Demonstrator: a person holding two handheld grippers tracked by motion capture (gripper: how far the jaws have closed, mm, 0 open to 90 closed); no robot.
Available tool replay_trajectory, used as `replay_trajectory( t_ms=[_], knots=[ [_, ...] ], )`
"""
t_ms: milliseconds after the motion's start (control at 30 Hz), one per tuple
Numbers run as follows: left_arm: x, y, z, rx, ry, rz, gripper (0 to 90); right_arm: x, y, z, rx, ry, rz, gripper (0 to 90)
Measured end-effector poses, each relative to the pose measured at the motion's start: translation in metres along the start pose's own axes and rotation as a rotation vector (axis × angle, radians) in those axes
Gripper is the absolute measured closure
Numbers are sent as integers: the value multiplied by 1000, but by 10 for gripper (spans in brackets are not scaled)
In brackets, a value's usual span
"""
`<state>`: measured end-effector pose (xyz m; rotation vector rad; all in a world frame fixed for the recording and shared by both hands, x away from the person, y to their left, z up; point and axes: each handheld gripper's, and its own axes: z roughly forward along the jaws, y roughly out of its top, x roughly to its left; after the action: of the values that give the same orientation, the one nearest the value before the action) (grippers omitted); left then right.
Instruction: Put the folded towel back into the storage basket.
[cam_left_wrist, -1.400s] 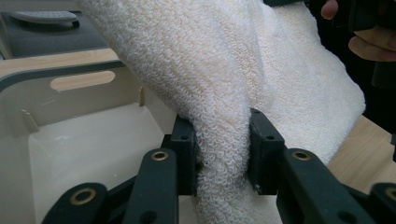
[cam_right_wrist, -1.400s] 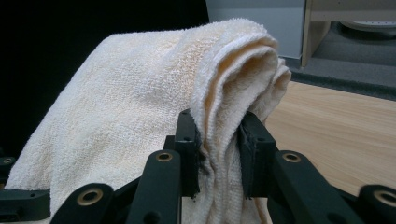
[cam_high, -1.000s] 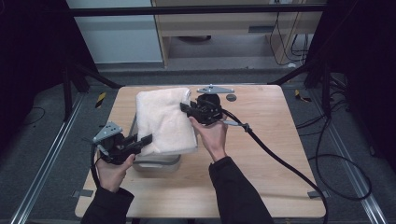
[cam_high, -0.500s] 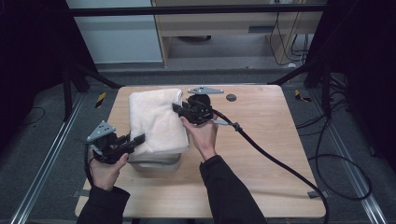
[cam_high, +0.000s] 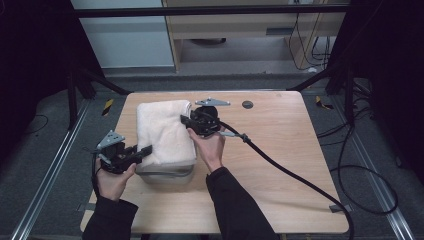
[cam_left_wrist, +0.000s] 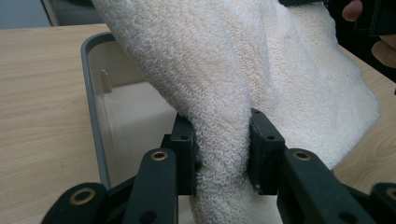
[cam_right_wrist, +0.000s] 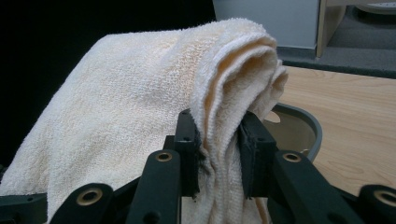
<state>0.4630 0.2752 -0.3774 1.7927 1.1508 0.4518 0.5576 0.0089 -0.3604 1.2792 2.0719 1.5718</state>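
A folded cream towel (cam_high: 162, 130) hangs over a grey bin (cam_high: 165, 172) on the wooden table (cam_high: 280, 150). My left gripper (cam_high: 146, 149) is shut on the towel's near left edge; its pads pinch a thick fold of the towel (cam_left_wrist: 224, 116) above the bin's grey rim (cam_left_wrist: 91, 102). My right gripper (cam_high: 184, 120) is shut on the towel's far right edge, where the layered fold of the towel (cam_right_wrist: 219, 121) sits between its pads, with the bin's rim (cam_right_wrist: 313, 126) just beyond. The towel is stretched between both grippers.
A thick black cable (cam_high: 295, 175) trails from the right gripper across the table to its right front corner. A small dark disc (cam_high: 247, 104) lies near the table's far edge. Metal frame rails (cam_high: 50, 170) run beside the table.
Both grippers have shifted left and sunk a little with the towel, which now drapes lower over the bin. Both grips hold unchanged.
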Motion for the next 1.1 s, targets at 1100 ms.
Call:
replay_trajectory(
  t_ms=[1100],
  knots=[
    [24,-25,39,139,74,-26,660,-5,-38,43,79,-89,-3,708]
  ],
)
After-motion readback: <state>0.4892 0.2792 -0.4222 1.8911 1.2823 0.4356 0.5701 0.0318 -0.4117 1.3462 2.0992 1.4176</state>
